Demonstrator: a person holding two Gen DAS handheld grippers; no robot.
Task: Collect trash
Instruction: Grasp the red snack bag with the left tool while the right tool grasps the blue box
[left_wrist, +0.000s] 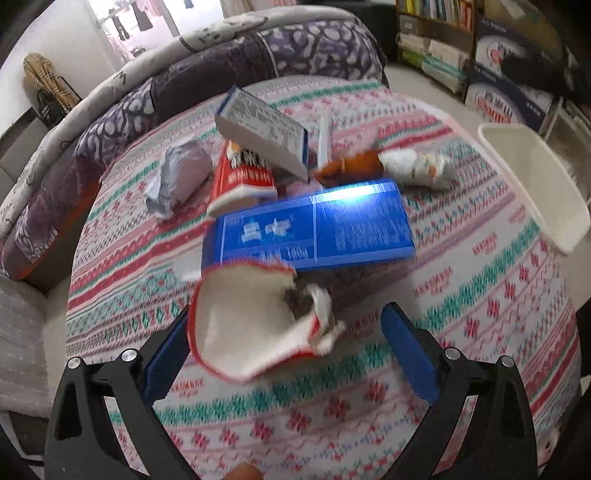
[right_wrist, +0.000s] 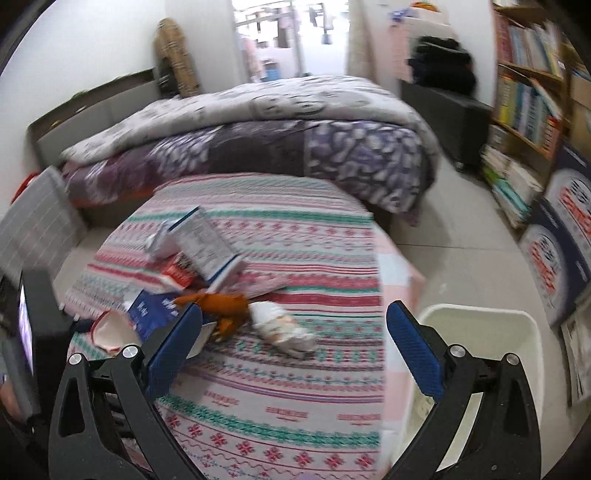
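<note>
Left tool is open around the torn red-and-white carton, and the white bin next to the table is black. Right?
Not quite. The left tool is open around the torn carton, but the bin beside the table is white, as the right wrist view shows.

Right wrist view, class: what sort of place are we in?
Most likely a bedroom at home: a bed with a purple patterned quilt, a full bookshelf, and a round table under a striped cloth strewn with trash.

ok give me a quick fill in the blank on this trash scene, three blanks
The torn red-and-white carton sits between the ____ gripper's open fingers.
The long box just beyond that carton is ____ in colour.
The right gripper is open and holds ____; the white bin stands beside the table.

Missing words: left; blue; nothing
</note>
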